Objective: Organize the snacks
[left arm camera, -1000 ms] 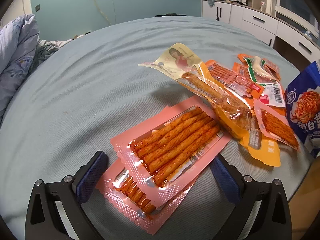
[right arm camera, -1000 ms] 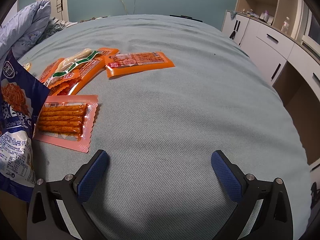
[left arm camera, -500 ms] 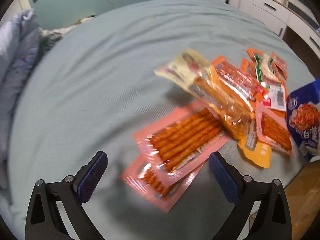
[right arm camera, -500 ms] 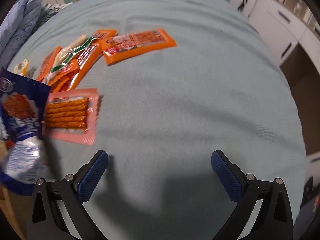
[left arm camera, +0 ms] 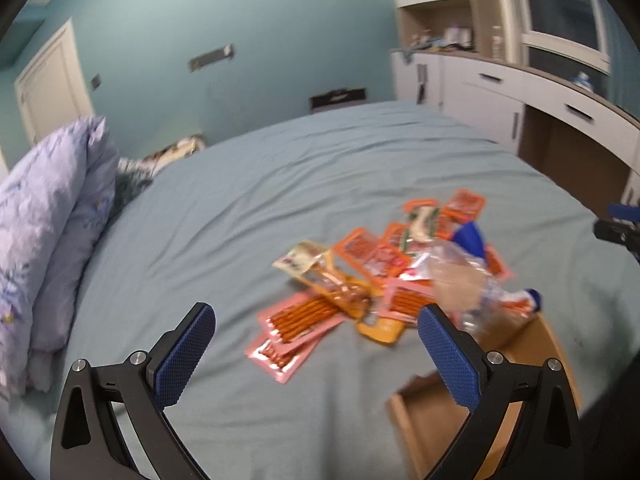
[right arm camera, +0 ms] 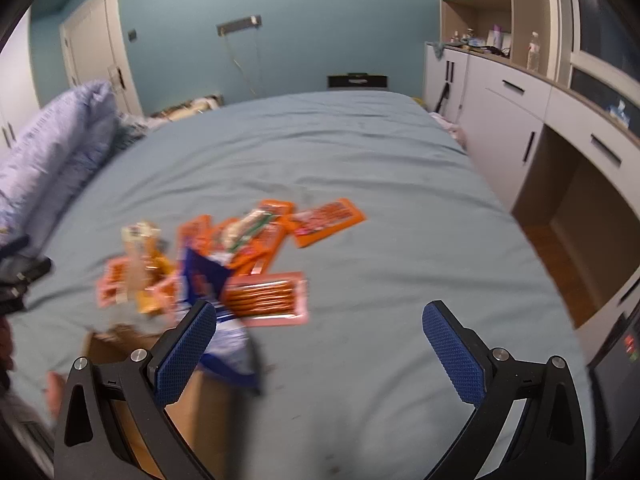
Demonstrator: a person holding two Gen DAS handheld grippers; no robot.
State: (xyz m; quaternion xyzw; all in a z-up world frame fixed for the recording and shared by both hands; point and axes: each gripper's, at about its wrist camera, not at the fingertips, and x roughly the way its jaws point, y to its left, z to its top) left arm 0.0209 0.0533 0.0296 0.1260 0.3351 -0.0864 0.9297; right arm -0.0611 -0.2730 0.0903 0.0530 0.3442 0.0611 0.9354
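A pile of snack packets lies on the grey-blue bed: pink packets of red sticks nearest, a yellow packet, orange packets behind. A blue bag leans at a cardboard box at the bed's near edge. In the right wrist view one pink packet and one orange packet lie apart. My left gripper is open and empty, raised back from the pile. My right gripper is open and empty, right of the box.
A purple duvet is bunched at the bed's left. White cabinets and drawers run along the right wall. A door and teal wall stand behind the bed. The right gripper's tip shows at the left wrist view's right edge.
Both grippers have pulled back and up from the snacks, so the whole bed and the box now show. The pile looks smaller and farther. Both stay open.
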